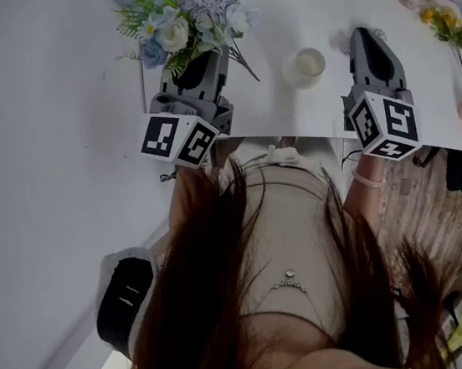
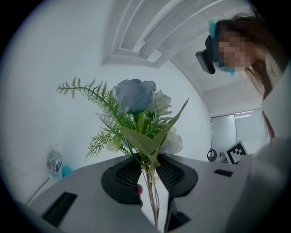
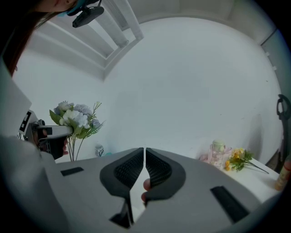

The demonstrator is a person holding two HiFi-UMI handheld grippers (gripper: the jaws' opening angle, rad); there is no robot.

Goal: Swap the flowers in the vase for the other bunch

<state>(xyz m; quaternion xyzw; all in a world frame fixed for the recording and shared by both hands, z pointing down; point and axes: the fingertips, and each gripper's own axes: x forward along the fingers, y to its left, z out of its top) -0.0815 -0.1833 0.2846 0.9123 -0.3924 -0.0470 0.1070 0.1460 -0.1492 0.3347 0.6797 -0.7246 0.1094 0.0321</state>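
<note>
1. The left claw [image 1: 197, 64] is closed on the thin stems [image 2: 150, 191] of the blue and white bunch [image 1: 184, 17]. The pads press the stems from both sides, and the flower heads stand above the jaws. In the head view this bunch is in the upper left of the frame, to the left of the vase.
2. The vase [image 1: 304, 67] stands on the white counter [image 1: 275, 5] at the upper centre, between the two claws. From above it looks empty.
3. The other bunch [image 1: 444, 23], with yellow flowers, lies on the counter at the upper right edge, well apart from the vase.
4. The right claw [image 1: 361, 40] is fully closed with nothing between its jaws. It is just to the right of the vase.
5. I judge that the blue bunch is out of the vase and has to be put aside, but the pictures alone do not make this sure.
6. To do this step well, keep the grip steady, because such thin stems may slip or spread. Lay the bunch on a bare part of the counter, away from the vase, and open the claw only when the bunch rests there.
7. The right claw should then open, take the yellow bunch by its stems and not by its heads, and avoid knocking the vase.
</note>
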